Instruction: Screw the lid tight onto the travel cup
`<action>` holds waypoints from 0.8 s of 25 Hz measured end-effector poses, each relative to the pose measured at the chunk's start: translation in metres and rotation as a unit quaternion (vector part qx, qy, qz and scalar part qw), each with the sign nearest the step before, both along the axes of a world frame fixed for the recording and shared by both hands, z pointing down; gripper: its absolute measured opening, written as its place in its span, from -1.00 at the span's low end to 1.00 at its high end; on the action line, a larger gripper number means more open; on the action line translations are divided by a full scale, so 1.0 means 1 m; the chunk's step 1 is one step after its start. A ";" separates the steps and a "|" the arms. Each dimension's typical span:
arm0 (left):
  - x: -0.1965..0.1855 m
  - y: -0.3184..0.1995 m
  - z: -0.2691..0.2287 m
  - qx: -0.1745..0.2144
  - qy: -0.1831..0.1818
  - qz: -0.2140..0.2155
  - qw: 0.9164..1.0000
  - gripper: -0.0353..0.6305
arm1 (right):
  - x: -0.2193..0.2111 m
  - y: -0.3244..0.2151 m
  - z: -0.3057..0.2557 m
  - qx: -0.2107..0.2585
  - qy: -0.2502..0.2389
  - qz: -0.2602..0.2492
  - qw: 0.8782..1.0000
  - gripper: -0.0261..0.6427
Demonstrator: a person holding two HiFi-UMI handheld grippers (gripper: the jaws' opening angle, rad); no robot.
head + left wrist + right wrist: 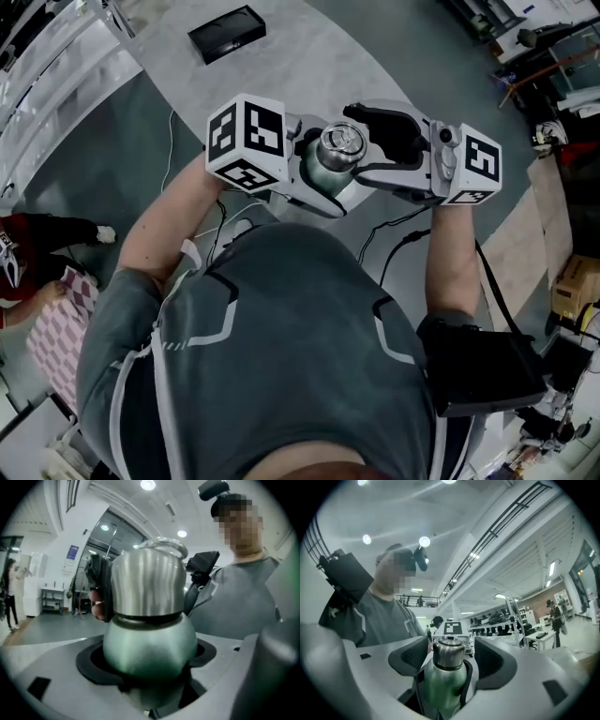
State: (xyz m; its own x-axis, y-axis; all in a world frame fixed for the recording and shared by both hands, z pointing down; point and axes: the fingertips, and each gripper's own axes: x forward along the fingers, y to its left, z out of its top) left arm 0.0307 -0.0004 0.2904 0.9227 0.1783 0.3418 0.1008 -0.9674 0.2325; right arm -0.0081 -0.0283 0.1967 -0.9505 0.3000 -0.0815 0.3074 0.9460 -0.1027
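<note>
The travel cup (328, 169) has a green body (149, 641) and a steel lid (339, 142), and is held up in front of the person's chest. My left gripper (319, 185) is shut on the green body, whose round shoulder sits in the dark pads (89, 660). My right gripper (364, 145) stands open around the lid (449, 652). In the right gripper view there is a gap on each side between the lid and the black pads (493, 660). The lid sits upright on the cup's neck.
A black flat box (227, 34) lies on the pale surface far ahead. A cardboard box (574, 286) and clutter stand at the right. Another person (23, 253) is at the left. Cables hang from both grippers.
</note>
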 end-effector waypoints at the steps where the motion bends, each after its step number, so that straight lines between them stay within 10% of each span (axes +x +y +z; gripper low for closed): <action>1: 0.000 0.007 -0.005 -0.013 0.009 0.019 1.000 0.31 | 0.001 0.003 -0.004 -0.006 -0.014 -0.012 1.000 -0.01; 13: 0.021 0.010 -0.016 -0.035 0.008 0.033 0.999 0.31 | 0.003 0.011 -0.014 0.026 0.011 -0.077 0.997 -0.06; 20: 0.014 -0.047 0.019 0.024 -0.059 -0.147 0.987 0.31 | -0.002 -0.029 0.016 -0.001 0.043 0.104 0.994 -0.12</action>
